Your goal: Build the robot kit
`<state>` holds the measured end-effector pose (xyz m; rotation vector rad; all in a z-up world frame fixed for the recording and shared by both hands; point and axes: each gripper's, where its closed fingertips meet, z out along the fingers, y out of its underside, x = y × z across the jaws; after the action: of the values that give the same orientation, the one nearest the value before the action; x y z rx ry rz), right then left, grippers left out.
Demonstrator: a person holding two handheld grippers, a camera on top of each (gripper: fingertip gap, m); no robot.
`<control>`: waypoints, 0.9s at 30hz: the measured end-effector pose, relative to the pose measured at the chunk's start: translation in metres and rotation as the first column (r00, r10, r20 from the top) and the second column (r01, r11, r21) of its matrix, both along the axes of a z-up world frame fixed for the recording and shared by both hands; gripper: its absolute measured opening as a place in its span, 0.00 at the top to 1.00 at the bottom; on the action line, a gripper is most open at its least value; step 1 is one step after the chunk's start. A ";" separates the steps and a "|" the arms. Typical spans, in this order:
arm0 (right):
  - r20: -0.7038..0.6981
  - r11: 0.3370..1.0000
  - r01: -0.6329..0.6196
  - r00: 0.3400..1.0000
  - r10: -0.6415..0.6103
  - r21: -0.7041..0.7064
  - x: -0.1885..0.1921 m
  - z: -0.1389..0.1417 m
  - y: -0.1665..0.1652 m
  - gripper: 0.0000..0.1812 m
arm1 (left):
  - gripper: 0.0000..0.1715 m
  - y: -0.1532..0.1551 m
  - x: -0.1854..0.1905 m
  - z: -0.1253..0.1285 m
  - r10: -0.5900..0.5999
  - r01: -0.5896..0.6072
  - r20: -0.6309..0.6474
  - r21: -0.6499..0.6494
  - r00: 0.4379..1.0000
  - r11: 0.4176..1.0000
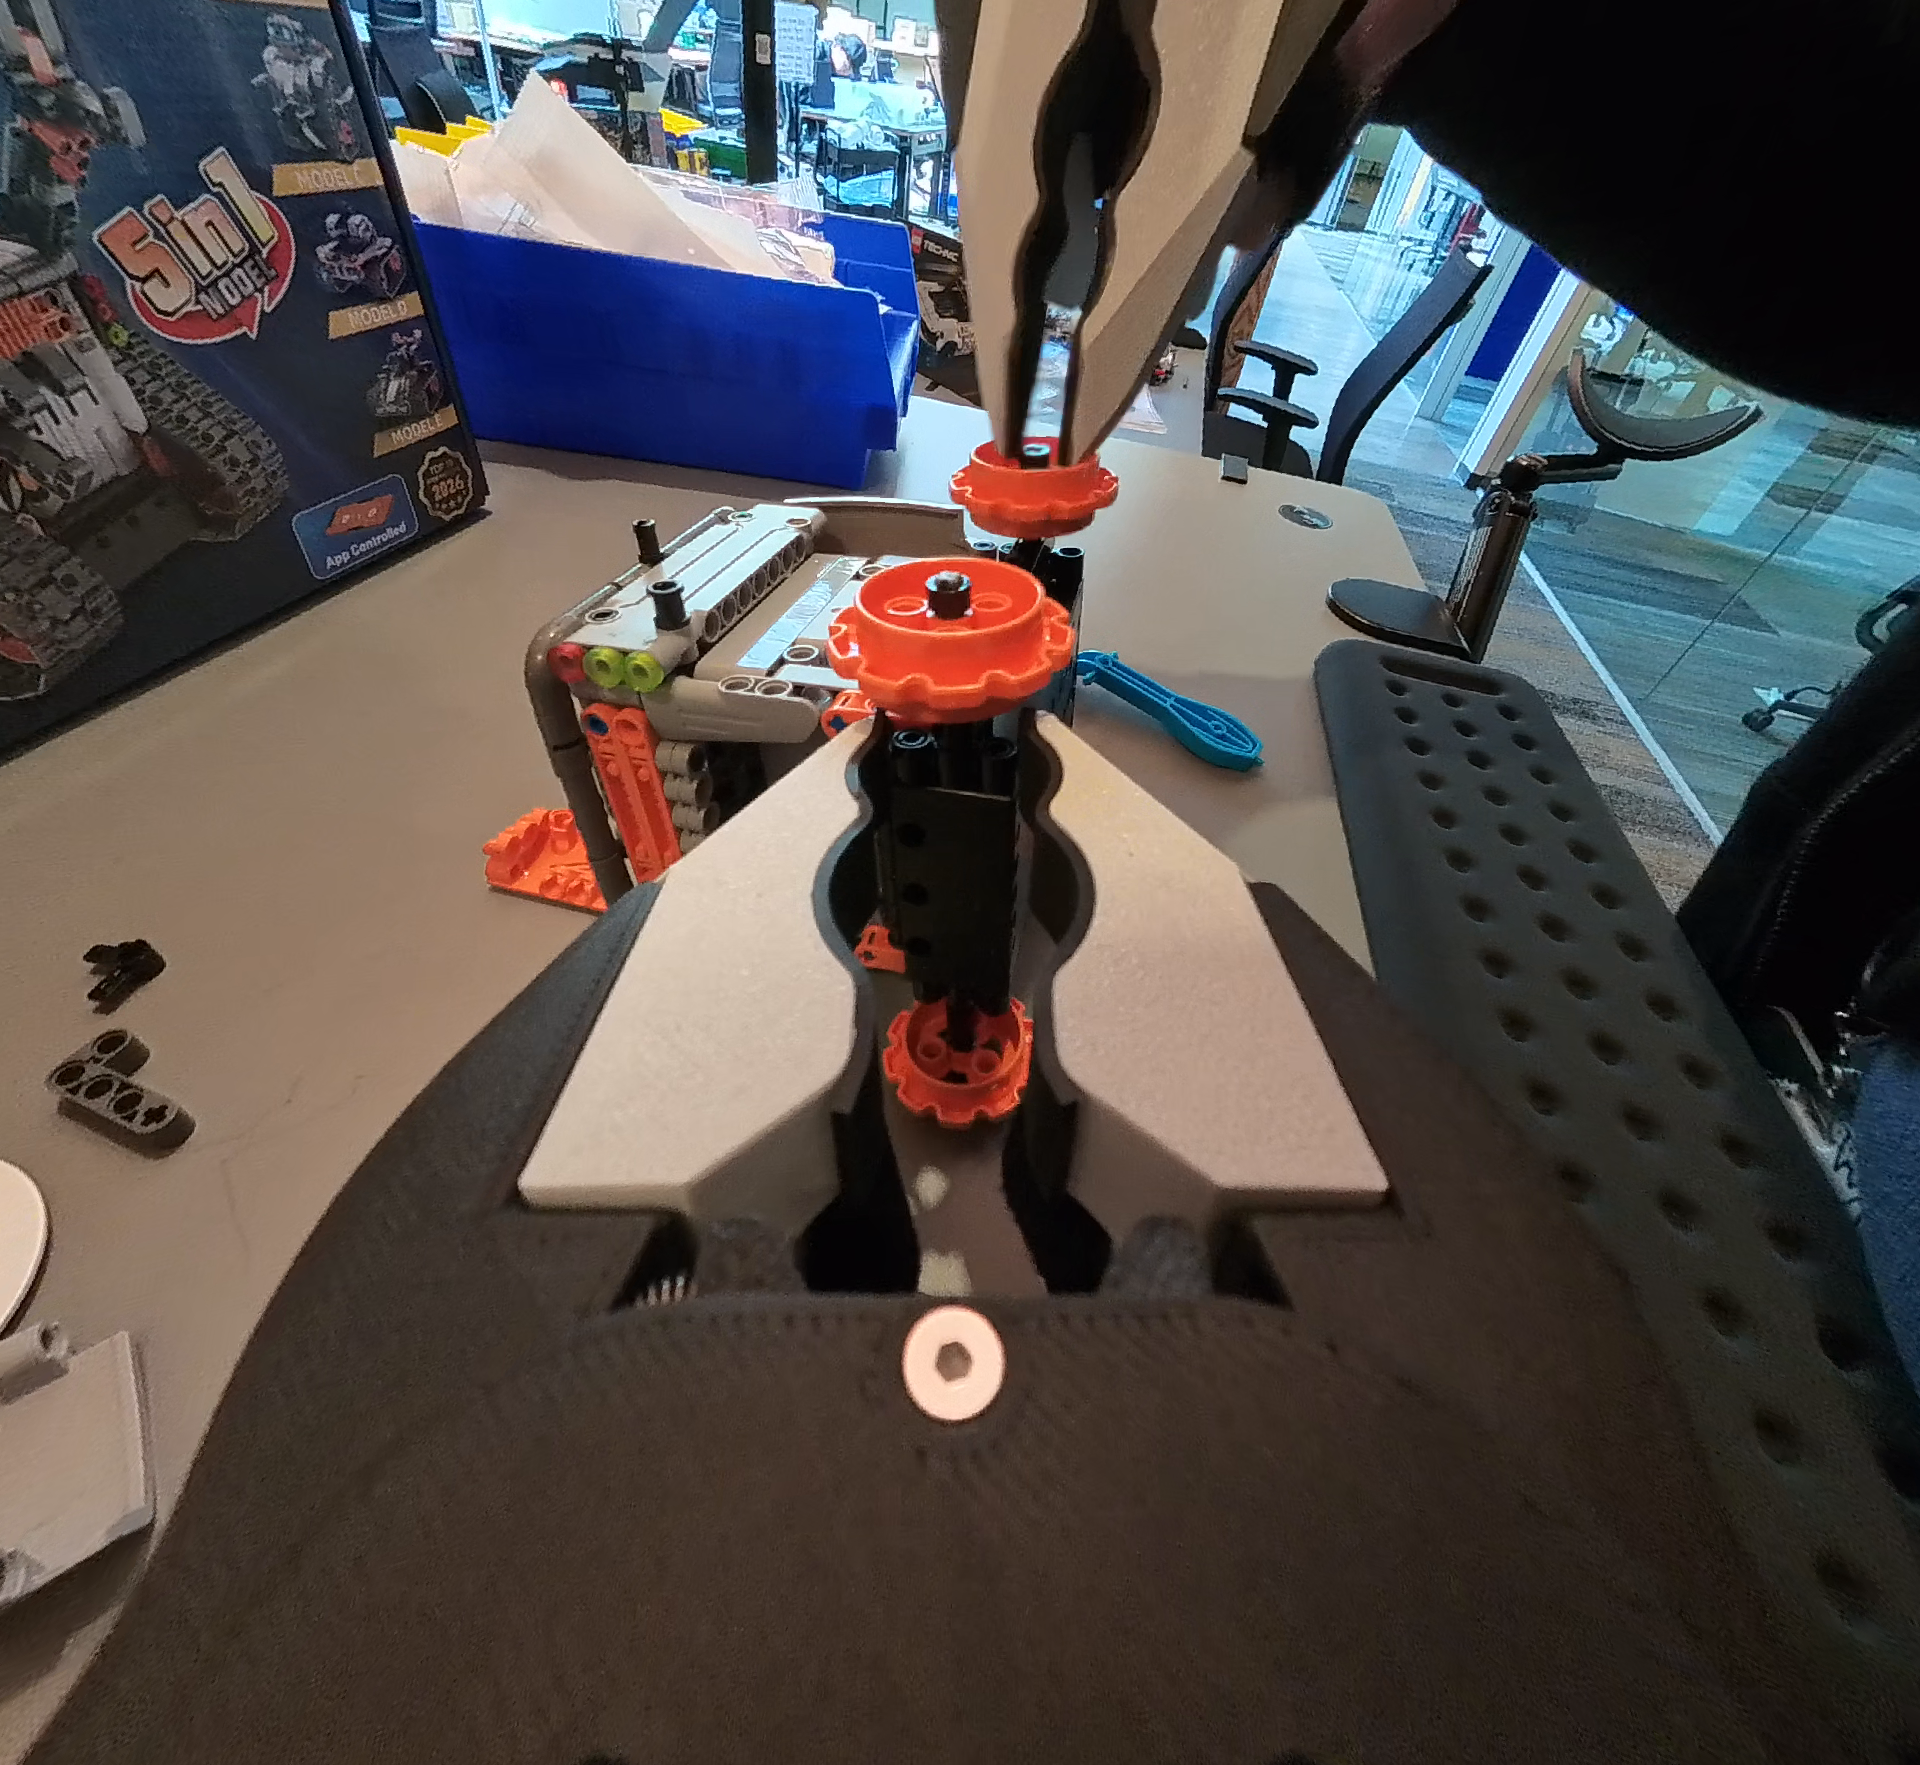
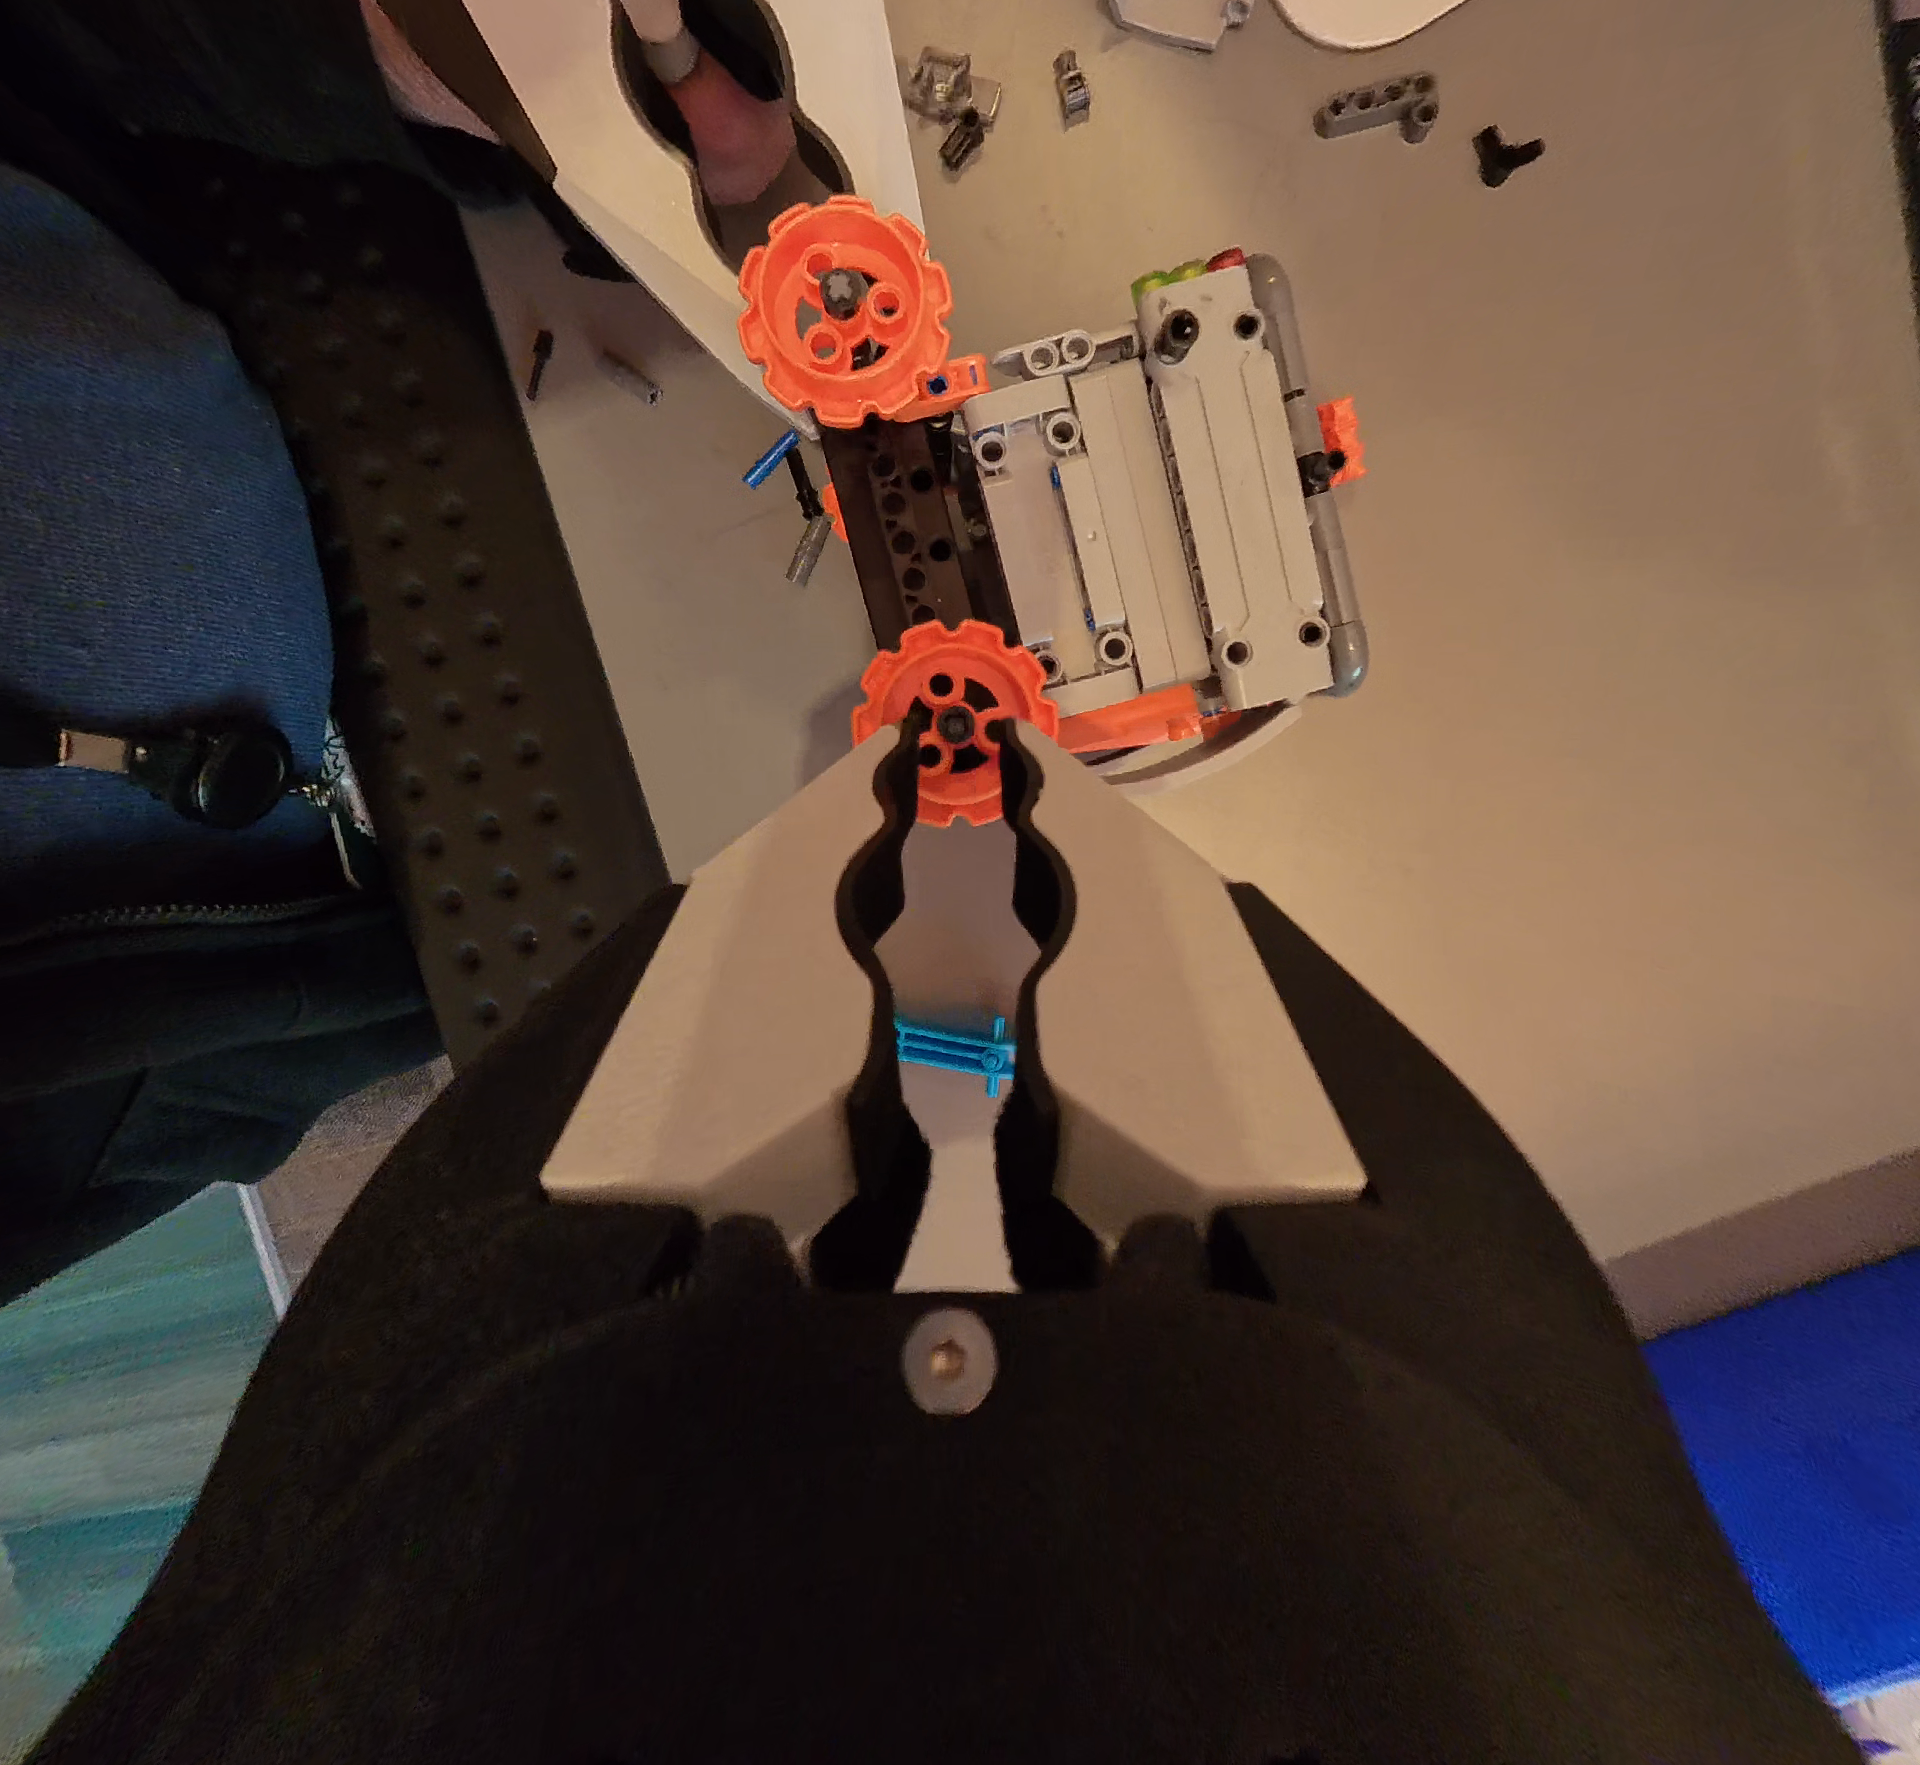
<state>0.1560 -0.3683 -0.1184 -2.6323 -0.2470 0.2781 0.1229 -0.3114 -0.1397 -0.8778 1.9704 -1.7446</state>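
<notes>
The left gripper (image 1: pixel 956 728) has its jaws on each side of a black beam (image 1: pixel 951 842). The beam is part of a grey and orange building-block model (image 1: pixel 717 666) that stands on the desk (image 1: pixel 312 832). The jaws seem to press on the beam from both sides. An orange toothed wheel (image 1: pixel 951 645) sits just past their tips, and a second one (image 1: pixel 956 1061) shows low down between the two fingers.

The right gripper (image 2: pixel 954 741) comes down from above. Its jaws are nearly shut and pinch a small black pin (image 2: pixel 954 726) in the middle of a third orange toothed wheel (image 2: pixel 951 723), at the far end of the beam. The tips meet right on the pin and not on the wheel's teeth. That looks like a straight, steady hold, and the left grip looks firm enough to stop the model tipping.

A light blue plastic tool (image 1: pixel 1174 718) lies on the desk just beside the model. A few small loose pieces (image 1: pixel 125 1081) lie well apart on the left side. A picture box (image 1: pixel 208 313) and a blue bin (image 1: pixel 665 344) stand behind.
</notes>
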 end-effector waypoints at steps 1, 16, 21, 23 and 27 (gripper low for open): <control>0.002 1.000 0.008 1.000 -0.008 0.016 0.001 0.002 0.000 0.93 | 0.87 0.000 0.000 0.000 -0.001 0.001 -0.001 0.000 1.000 1.000; 0.044 0.999 -0.040 0.998 0.040 0.002 0.000 0.002 0.001 1.00 | 0.87 -0.001 0.000 0.000 -0.006 0.006 0.000 -0.002 1.000 1.000; 0.087 0.997 -0.071 0.994 0.070 0.009 -0.001 0.001 0.000 1.00 | 0.87 -0.001 0.000 0.000 -0.003 0.003 0.000 0.000 1.000 1.000; 0.103 0.997 -0.082 0.991 0.081 0.003 -0.003 0.001 -0.001 1.00 | 0.87 -0.001 0.000 0.000 -0.002 0.002 0.000 0.002 1.000 1.000; 0.104 0.996 -0.087 0.991 0.087 -0.009 -0.007 0.001 -0.002 1.00 | 0.87 -0.001 0.000 0.000 0.001 -0.001 -0.002 0.001 1.000 1.000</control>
<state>0.1487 -0.3701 -0.1178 -2.6482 -0.3973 0.1706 0.1233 -0.3122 -0.1398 -0.8802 1.9713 -1.7429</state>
